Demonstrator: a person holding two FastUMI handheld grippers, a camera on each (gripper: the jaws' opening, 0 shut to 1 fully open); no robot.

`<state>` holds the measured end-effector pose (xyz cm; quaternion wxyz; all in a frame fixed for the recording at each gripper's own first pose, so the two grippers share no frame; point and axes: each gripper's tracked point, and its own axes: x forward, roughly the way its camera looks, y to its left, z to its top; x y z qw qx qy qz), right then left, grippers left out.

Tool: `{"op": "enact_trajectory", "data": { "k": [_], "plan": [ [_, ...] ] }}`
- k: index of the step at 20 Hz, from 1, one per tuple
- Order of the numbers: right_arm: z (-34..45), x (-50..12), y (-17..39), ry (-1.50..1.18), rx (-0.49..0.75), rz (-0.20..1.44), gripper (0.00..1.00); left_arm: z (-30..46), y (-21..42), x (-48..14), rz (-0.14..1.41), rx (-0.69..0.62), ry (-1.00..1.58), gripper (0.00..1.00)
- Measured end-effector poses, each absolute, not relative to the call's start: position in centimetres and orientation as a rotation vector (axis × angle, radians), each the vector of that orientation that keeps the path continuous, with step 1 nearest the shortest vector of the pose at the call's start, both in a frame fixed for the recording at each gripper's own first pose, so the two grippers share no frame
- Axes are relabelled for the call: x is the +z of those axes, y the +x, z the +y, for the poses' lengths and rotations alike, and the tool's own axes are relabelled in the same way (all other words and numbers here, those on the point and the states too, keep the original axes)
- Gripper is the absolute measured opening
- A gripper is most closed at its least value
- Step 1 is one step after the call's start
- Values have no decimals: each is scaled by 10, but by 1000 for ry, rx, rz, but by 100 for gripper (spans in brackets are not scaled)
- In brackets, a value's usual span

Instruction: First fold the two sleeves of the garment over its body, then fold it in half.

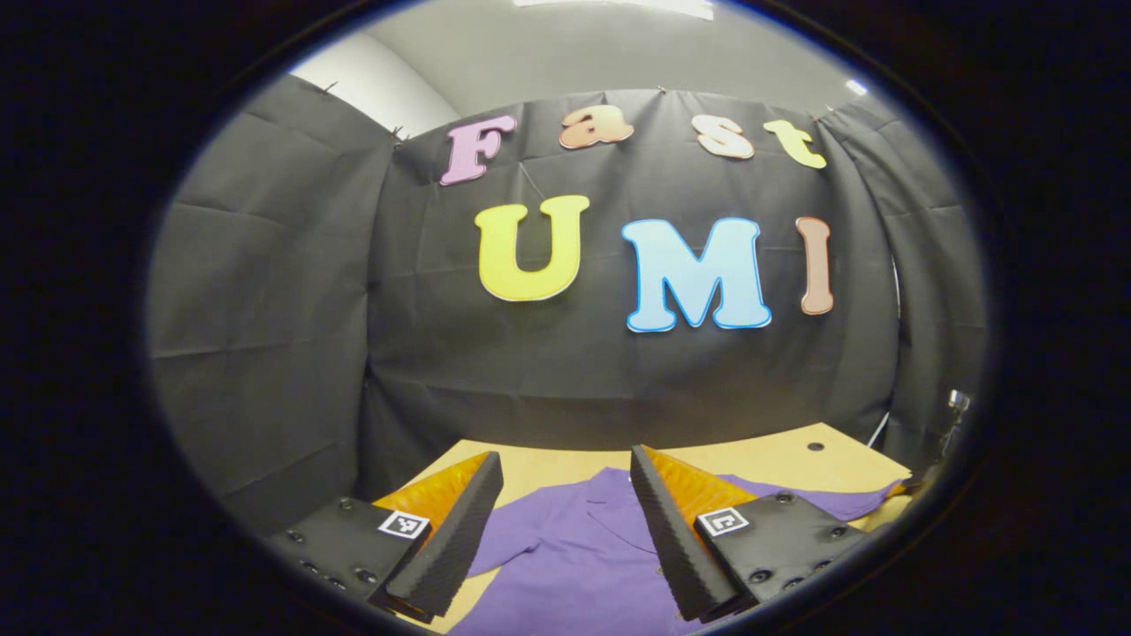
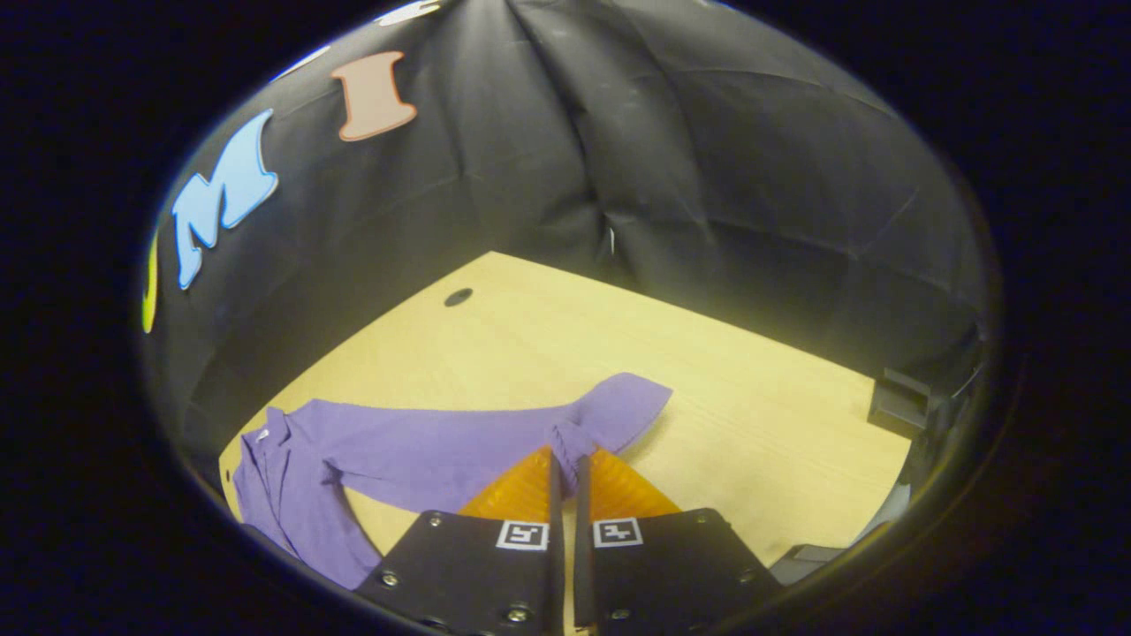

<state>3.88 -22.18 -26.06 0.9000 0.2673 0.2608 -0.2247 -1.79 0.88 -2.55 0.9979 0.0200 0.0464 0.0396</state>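
Nearest the lens in the right gripper view, the right gripper [image 2: 565, 455] has its two fingers pressed almost together, pinching a bunched fold of the purple shirt's sleeve [image 2: 610, 417]. That sleeve stretches away from the fingertips toward nine o'clock, joining the body of the shirt [image 2: 292, 495] near the collar at the picture's eight o'clock edge; its cuff end fans out toward one o'clock of the fingertips. The shirt lies on a light wooden table [image 2: 707, 353] with a small dark hole [image 2: 458, 297] at eleven o'clock.

In the left gripper view, the left gripper [image 1: 565, 468] hangs with fingers spread wide, seemingly above the shirt's collar [image 1: 601, 495] rather than touching it.
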Motion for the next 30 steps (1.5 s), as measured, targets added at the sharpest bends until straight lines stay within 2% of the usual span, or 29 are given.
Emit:
{"op": "enact_trajectory", "data": {
  "k": [8, 10, 11, 16, 21, 30],
  "plan": [
    [-142, -130, 71, 487, -301, 339, 4, 37, -13, -28, 78, 51, 5, 94],
    [-114, -100, 87, 430, -243, 298, 4, 55, -18, -27, 68, 75, 5, 96],
    [-100, -88, 95, 395, -213, 282, 4, 64, -22, -28, 68, 91, 2, 92],
    [-13, -37, 137, 247, -16, 217, 4, 113, -47, -35, 74, 205, -18, 93],
    [80, -43, 165, 147, 181, 248, 4, 156, -72, -41, 77, 324, -26, 92],
    [193, -94, 181, -33, 392, 357, 4, 200, -109, -47, 90, 479, -18, 93]
  ]
}}
